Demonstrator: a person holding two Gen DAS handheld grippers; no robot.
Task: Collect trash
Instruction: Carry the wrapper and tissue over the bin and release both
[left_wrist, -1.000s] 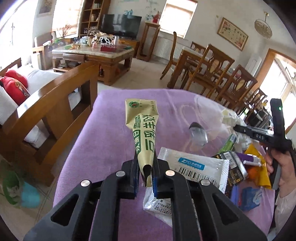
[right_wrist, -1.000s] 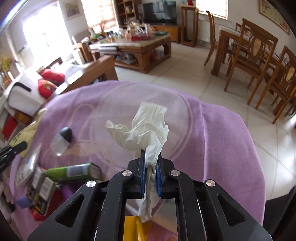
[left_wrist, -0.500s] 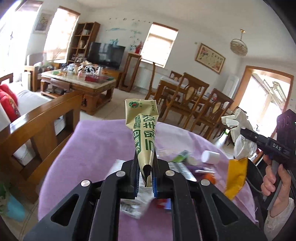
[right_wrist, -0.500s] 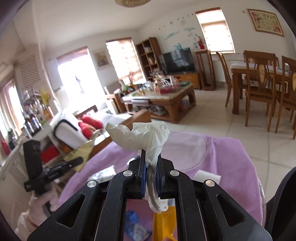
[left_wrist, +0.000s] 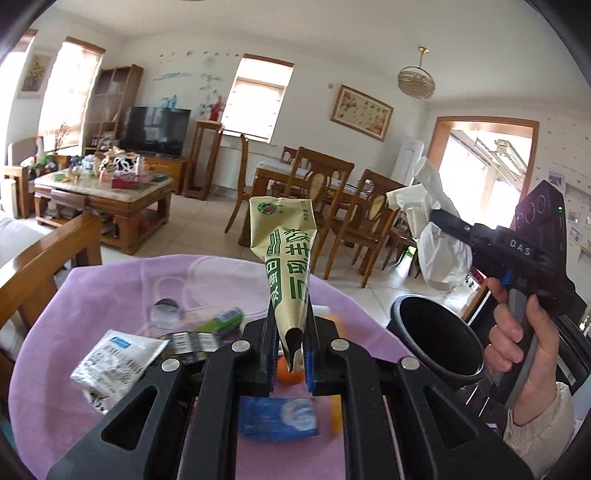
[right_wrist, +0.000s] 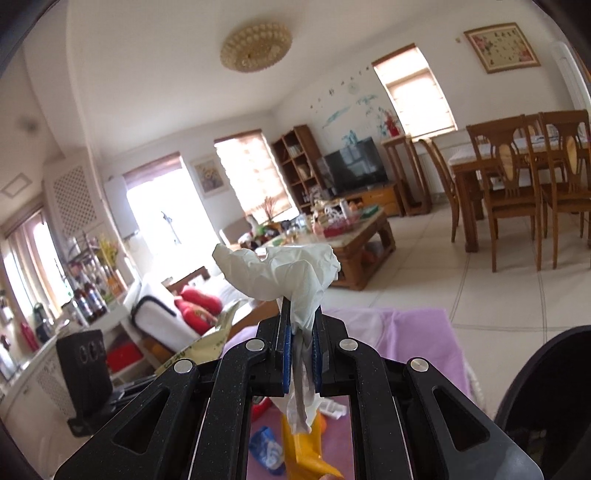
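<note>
My left gripper (left_wrist: 291, 354) is shut on a tan and green wrapper (left_wrist: 286, 254) that stands up between the fingers, above the purple-covered table (left_wrist: 96, 295). My right gripper (right_wrist: 301, 345) is shut on a crumpled white tissue (right_wrist: 284, 277), raised above the table; it also shows in the left wrist view (left_wrist: 439, 218), to the right, with the tissue (left_wrist: 436, 236) above a black bin (left_wrist: 436, 339). The bin's rim shows at the right wrist view's lower right (right_wrist: 546, 391). The left gripper with its wrapper also shows in the right wrist view (right_wrist: 207, 343).
Loose trash lies on the table: a white barcode pouch (left_wrist: 114, 365), a green tube (left_wrist: 221, 319), a blue packet (left_wrist: 280, 417), an orange item (left_wrist: 288, 373), a clear cap (left_wrist: 166, 312), a yellow packet (right_wrist: 303, 450). A wooden bench (left_wrist: 40, 258) stands left, dining chairs (left_wrist: 351, 221) beyond.
Both grippers have lifted and tilted up with their loads. The right gripper with the tissue has moved over the black bin, which has come into view.
</note>
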